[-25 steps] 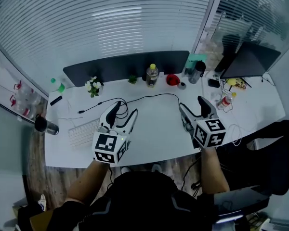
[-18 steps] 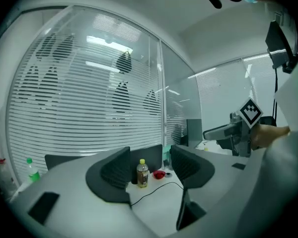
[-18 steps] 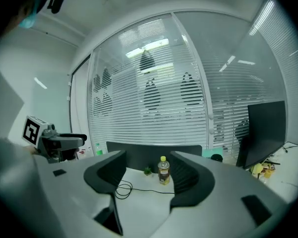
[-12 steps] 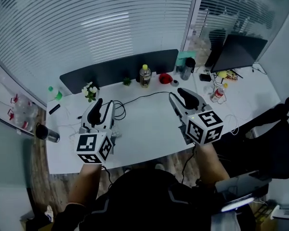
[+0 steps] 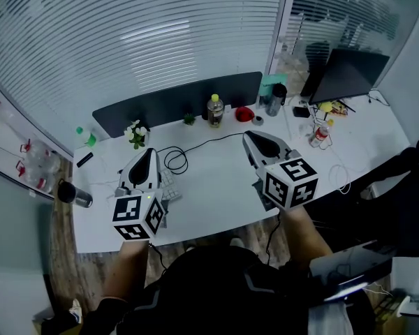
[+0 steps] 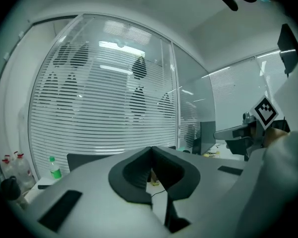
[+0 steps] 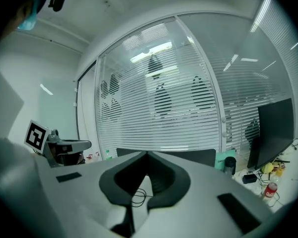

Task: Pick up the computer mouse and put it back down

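left gripper [image 5: 146,154]: jaws clenched, tips pressed together with nothing between them. It hangs above the counter [image 5: 216,183], just left of the coiled black cable [image 5: 173,160].
right gripper [image 5: 250,138]: jaws clenched as well, and empty. It's up over the counter, well to the right of the coiled black cable.
computer mouse: can't pick it out in any view, and neither gripper has it.
cable run: from the coil the lead heads right and back, toward the red bowl [image 5: 244,114].
white keyboard [image 5: 170,194]: just a corner peeks out beside the left gripper, on the near side of the coil.
yellow-capped bottle [image 5: 214,109]: upright at the counter's back edge, behind the coil and to its right.
white flowers [image 5: 135,132]: a small pot, behind the coil and to its left.
dark monitor [image 5: 346,75]: far to the right of the coil, at the back.
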The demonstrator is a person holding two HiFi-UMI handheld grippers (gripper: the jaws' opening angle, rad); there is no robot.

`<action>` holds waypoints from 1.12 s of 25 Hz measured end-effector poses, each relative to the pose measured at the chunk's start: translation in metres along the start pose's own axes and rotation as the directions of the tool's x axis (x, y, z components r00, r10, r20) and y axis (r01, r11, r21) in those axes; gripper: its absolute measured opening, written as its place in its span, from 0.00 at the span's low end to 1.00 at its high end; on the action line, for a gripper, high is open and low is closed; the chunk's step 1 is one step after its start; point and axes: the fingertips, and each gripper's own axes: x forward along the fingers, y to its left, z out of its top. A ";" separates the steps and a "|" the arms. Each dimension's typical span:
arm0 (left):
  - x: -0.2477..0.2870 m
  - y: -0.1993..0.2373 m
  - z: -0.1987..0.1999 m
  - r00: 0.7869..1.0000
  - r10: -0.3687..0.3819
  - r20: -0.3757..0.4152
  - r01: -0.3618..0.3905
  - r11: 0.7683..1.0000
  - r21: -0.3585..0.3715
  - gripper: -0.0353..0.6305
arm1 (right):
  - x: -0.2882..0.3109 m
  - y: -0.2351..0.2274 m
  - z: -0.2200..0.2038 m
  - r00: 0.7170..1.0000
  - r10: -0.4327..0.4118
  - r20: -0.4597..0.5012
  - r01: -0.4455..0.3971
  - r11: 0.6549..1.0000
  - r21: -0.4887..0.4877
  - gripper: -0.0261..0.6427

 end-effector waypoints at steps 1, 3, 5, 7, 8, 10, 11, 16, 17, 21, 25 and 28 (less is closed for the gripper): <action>0.000 0.000 0.000 1.000 -0.011 0.001 0.011 1.000 -0.021 0.10 | 0.000 0.001 -0.001 1.000 0.004 -0.001 -0.004 1.000 -0.005 0.04; -0.001 0.000 -0.001 0.999 -0.038 -0.001 0.038 0.997 -0.072 0.10 | 0.001 0.003 -0.002 1.000 0.007 -0.004 -0.007 1.000 -0.013 0.04; -0.002 -0.001 -0.002 0.998 -0.055 -0.011 0.054 0.994 -0.091 0.10 | 0.001 0.003 -0.003 1.000 0.004 -0.004 -0.004 1.000 -0.015 0.04; -0.002 -0.004 -0.004 0.998 -0.063 -0.023 0.061 0.995 -0.076 0.10 | 0.000 0.000 -0.003 1.000 -0.008 -0.006 0.008 1.000 -0.019 0.04; -0.002 -0.005 -0.004 0.998 -0.064 -0.028 0.062 0.996 -0.065 0.10 | 0.000 -0.001 -0.004 1.000 -0.015 -0.008 0.015 1.000 -0.023 0.04; -0.002 -0.008 -0.005 0.997 -0.068 -0.034 0.067 0.997 -0.048 0.10 | -0.001 -0.003 -0.003 1.000 -0.023 -0.009 0.023 0.999 -0.027 0.04; -0.001 -0.008 -0.005 0.997 -0.071 -0.038 0.070 0.997 -0.044 0.10 | -0.001 -0.004 -0.003 1.000 -0.024 -0.007 0.024 0.999 -0.027 0.04; 0.003 -0.009 -0.007 0.996 -0.073 -0.054 0.071 0.997 -0.037 0.10 | -0.003 -0.007 0.000 1.000 -0.023 0.005 0.023 0.999 -0.028 0.04; 0.004 -0.009 -0.008 0.996 -0.071 -0.058 0.069 0.997 -0.037 0.10 | -0.003 -0.009 0.000 1.000 -0.025 0.004 0.025 0.999 -0.030 0.04; 0.007 -0.008 -0.008 0.995 -0.063 -0.072 0.061 0.998 -0.023 0.10 | -0.001 -0.013 -0.001 1.000 -0.029 0.000 0.029 0.999 -0.025 0.04; 0.007 -0.008 -0.007 0.997 -0.048 -0.059 0.047 0.999 -0.017 0.10 | -0.003 -0.015 -0.003 0.999 -0.035 -0.001 0.035 0.999 -0.027 0.04; 0.006 -0.007 -0.009 0.997 -0.041 -0.059 0.040 0.999 -0.019 0.10 | -0.004 -0.017 -0.004 0.999 -0.041 0.000 0.040 0.999 -0.028 0.04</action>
